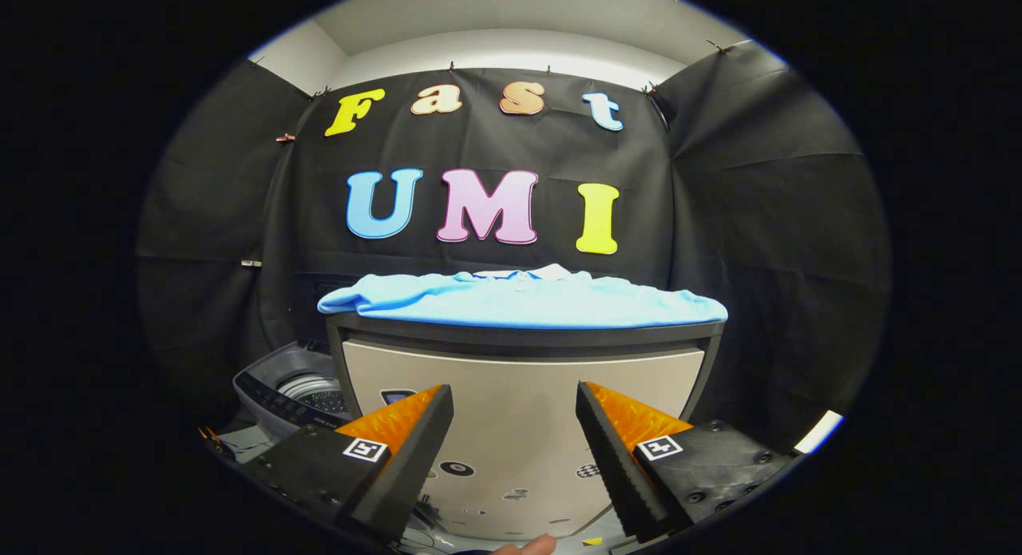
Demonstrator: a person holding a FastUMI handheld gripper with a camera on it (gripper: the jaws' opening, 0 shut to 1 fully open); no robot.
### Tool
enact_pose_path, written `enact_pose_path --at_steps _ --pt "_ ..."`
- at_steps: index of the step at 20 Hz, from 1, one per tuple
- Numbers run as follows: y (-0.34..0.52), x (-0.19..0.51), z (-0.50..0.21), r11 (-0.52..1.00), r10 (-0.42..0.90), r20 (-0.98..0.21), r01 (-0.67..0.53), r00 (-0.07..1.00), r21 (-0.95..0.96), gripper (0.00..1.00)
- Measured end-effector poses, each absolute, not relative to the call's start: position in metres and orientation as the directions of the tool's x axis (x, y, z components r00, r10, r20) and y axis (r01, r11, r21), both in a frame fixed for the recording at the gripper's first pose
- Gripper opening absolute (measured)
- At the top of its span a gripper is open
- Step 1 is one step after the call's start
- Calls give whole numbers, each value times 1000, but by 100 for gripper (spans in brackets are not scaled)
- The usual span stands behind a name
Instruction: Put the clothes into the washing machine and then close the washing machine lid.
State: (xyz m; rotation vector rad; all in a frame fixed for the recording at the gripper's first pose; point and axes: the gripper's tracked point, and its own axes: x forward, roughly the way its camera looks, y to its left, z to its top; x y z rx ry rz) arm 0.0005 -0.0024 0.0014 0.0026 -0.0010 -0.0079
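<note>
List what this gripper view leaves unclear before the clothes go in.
- Washing machine drum: mostly hidden behind the cabinet in the gripper view.
- Light blue shirt: seen edge-on atop the cabinet, so its folds are unreadable.
- Cabinet stickers: too small.
- Open gripper: holds nothing, short of the cabinet.

Claw-mounted fisheye, level, facing cabinet front (523, 427) nearby, booth wall (758, 220) behind

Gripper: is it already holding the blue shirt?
No: the gripper is open with nothing between its fingers, and the blue shirt lies beyond them on top of the cabinet.
</note>
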Motion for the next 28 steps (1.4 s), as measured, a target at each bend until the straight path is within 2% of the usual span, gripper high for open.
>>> enact_pose_path --at_steps 6,11,16,20,24,28 --pt "1 5 10 1000 -1 10 1 1000 8 97" --pt "-1 20 49 1000 -2 51 1 999 28 97" --pt "-12 58 89 999 -42 32 41 999 31 97" --pt "-6 99 125 998 -21 28 19 999 61 98" --pt "-12 140 139 998 -34 -31 35 999 50 98" --pt "-21 181 129 997 -63 -155 70 986 42 98"
